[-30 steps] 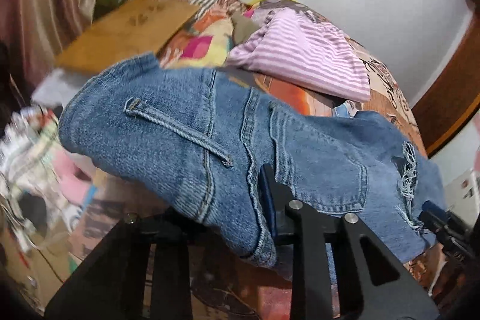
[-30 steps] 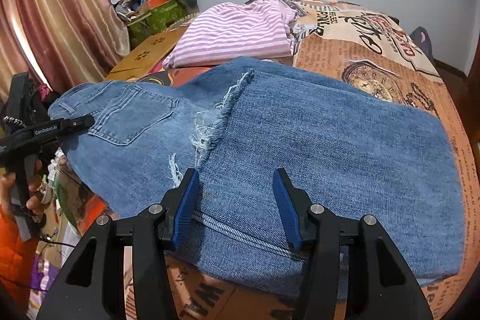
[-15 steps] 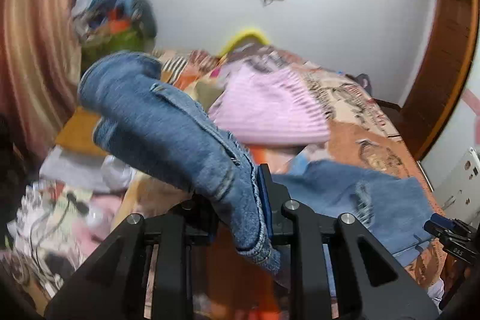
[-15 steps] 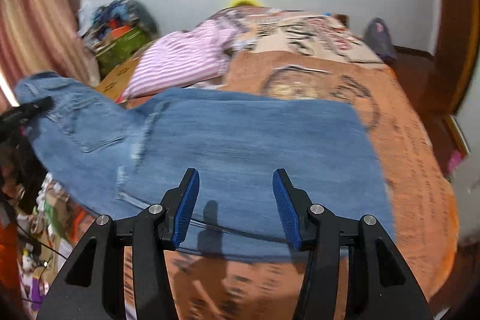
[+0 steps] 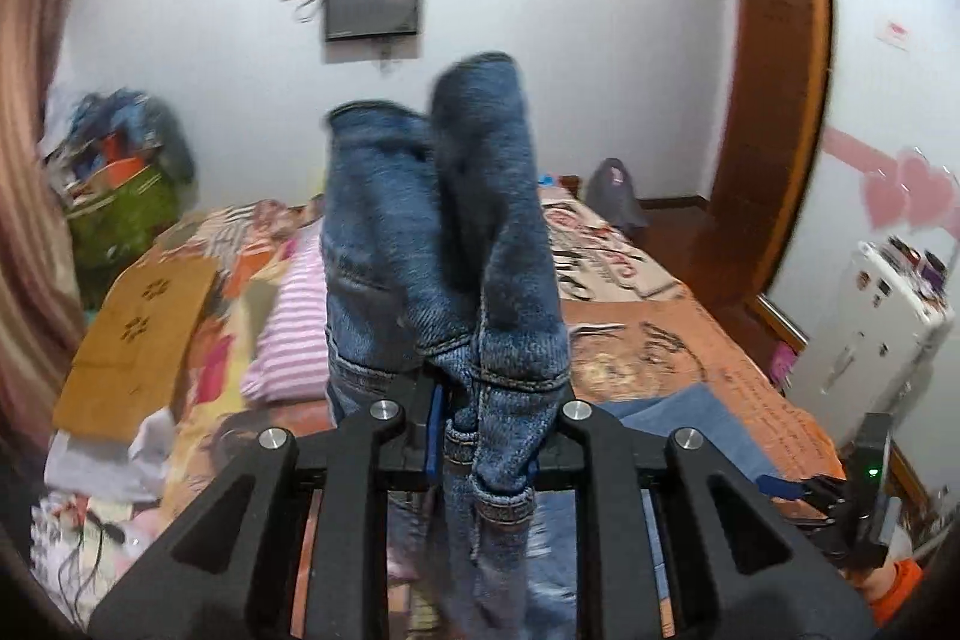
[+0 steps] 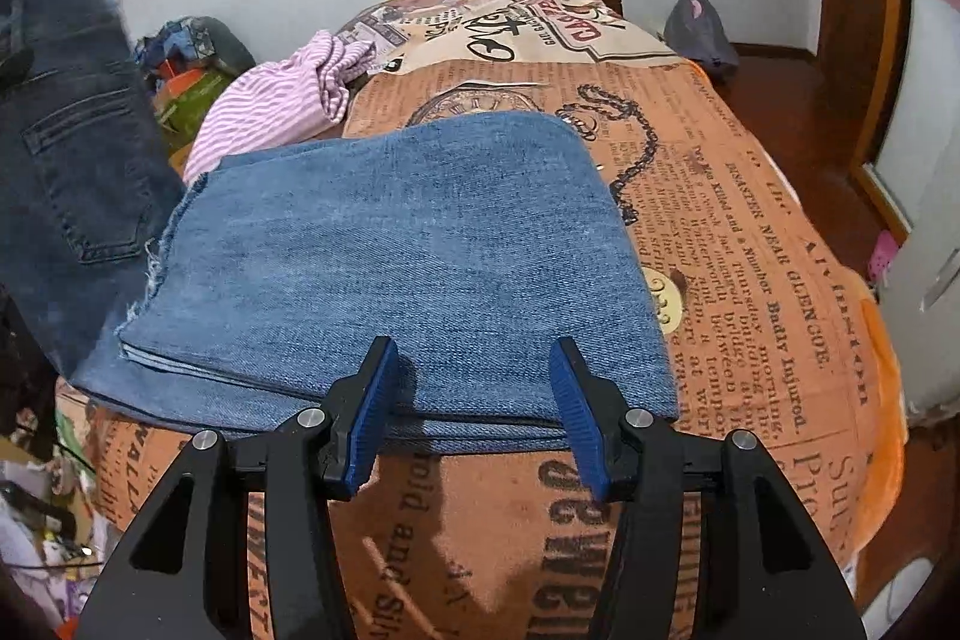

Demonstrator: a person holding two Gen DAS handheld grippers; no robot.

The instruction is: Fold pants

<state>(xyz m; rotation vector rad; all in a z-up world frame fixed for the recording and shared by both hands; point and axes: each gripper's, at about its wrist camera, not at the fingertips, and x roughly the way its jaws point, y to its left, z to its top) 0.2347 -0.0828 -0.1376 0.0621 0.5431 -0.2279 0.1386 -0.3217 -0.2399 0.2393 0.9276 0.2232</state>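
The blue jeans' waist end [image 5: 480, 220] stands bunched upright in my left gripper [image 5: 486, 400]. That gripper is shut on the waistband, and its jaws are still closing on the denim. In the right wrist view the lifted waist part with a back pocket [image 6: 66, 130] hangs at the left. The folded legs [image 6: 408, 250] lie flat on the bed. My right gripper [image 6: 474, 400] hovers over the near edge of the folded legs. Its jaws are opening slightly, with nothing pinched between them. It also shows low at the right of the left wrist view [image 5: 840, 496].
The bed [image 6: 750, 280] has an orange newspaper-print cover. A pink striped garment [image 6: 270, 106] lies behind the jeans, and a cardboard sheet [image 5: 138, 328] rests at the bed's left. Clutter covers the floor at the left. A white appliance [image 5: 882, 334] and a wooden door frame [image 5: 774, 100] stand at the right.
My left gripper has lifted the waist end up off the bed and swung it round, so the denim now stands upright. The right gripper has shifted along the folded legs' near edge.
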